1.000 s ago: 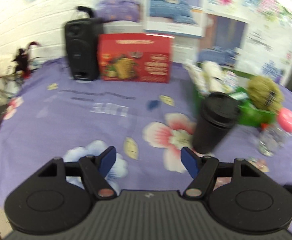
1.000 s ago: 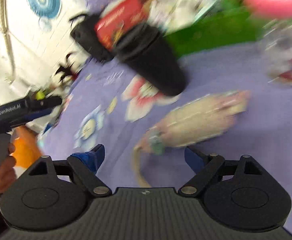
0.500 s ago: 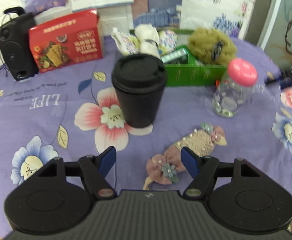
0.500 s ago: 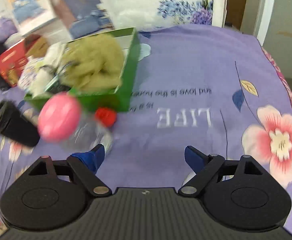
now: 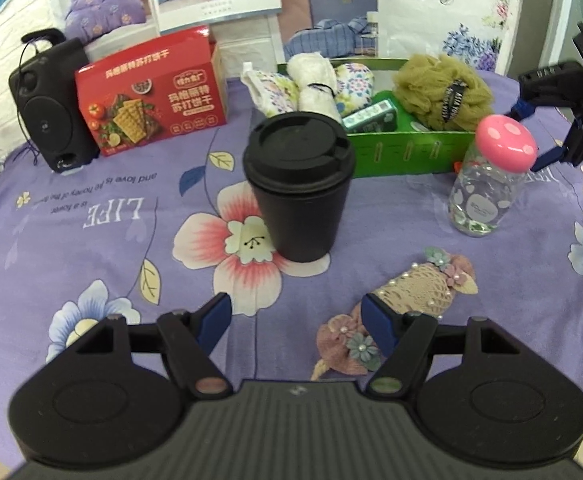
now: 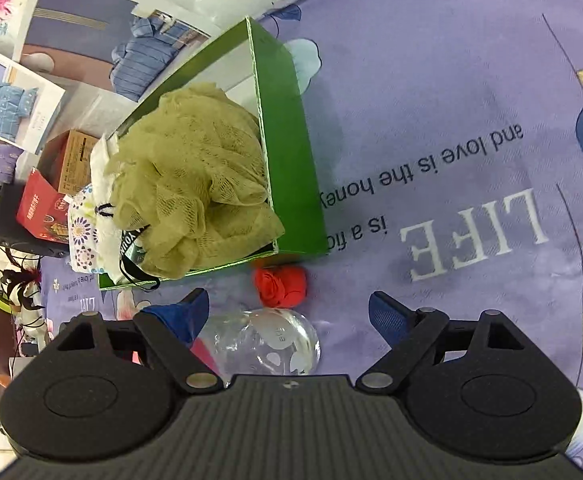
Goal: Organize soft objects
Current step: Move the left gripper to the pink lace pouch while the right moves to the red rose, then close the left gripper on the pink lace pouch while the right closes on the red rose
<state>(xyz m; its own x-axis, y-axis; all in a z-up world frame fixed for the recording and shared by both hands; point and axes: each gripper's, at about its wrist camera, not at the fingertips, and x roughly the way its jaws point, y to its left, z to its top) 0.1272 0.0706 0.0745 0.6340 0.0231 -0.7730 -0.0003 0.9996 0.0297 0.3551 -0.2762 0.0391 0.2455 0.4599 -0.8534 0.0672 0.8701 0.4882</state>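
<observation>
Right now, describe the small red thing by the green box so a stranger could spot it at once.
Find the green box stuffed with the olive mesh bath pouf. On the purple cloth just outside the box's near corner, beside the clear bottle, lies a red fabric rose. It is the only red soft item lying outside the box.

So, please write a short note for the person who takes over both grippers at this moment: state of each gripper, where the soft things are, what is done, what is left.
Left gripper: open, empty, low over the purple cloth; its right finger is next to the lace flower piece, not gripping it.
Right gripper: open, empty, over the clear bottle, near the small red rose.
Done: the olive bath pouf, white rolled towel and floral cloths sit in the green box.
Left: the lace flower piece and the red rose lie on the cloth outside the box. The black cup is not soft; probably leave it.
</observation>
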